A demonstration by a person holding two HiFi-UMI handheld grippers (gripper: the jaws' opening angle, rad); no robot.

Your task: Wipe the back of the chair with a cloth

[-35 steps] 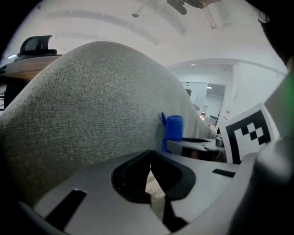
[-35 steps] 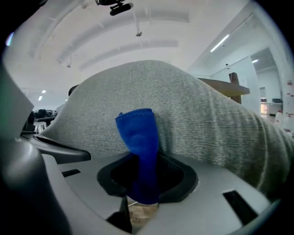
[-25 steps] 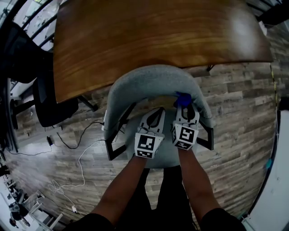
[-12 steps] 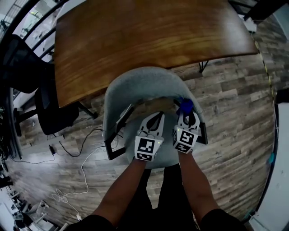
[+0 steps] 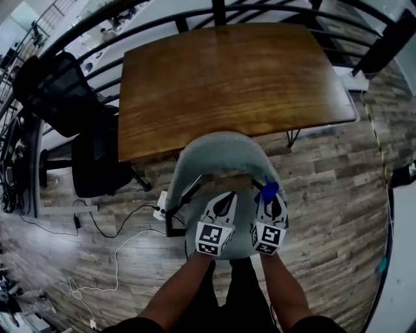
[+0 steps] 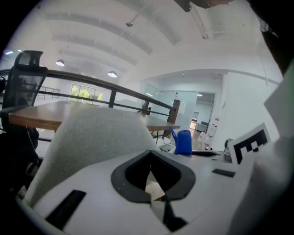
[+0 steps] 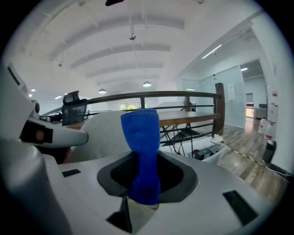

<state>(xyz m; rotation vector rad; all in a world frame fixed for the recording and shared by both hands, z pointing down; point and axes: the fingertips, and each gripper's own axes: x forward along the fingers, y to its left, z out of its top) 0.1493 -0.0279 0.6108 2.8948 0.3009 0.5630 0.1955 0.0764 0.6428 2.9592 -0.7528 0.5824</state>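
The grey upholstered chair [image 5: 221, 159] stands just below me, its curved back toward the table. My right gripper [image 5: 270, 207] is shut on a blue cloth [image 5: 268, 190], which sticks up from the jaws beside the right end of the chair back. In the right gripper view the cloth [image 7: 141, 151] stands upright in my right gripper [image 7: 143, 186], with the chair back [image 7: 103, 133] behind and to the left. My left gripper [image 5: 221, 209] is over the seat, shut with nothing in it. In the left gripper view my left gripper [image 6: 150, 174] points at the chair back [image 6: 92, 137], with the cloth [image 6: 183, 142] to the right.
A wooden table [image 5: 234, 78] stands right beyond the chair. A black office chair [image 5: 81, 123] is to the left of it. A power strip [image 5: 160, 204] and loose cables [image 5: 117, 240] lie on the plank floor at left. A dark railing [image 5: 214, 13] runs behind the table.
The head view has pulled back, so the table, chair and grippers sit lower and smaller. Both grippers stay close together at the chair, the cloth still held by the right end of the back.
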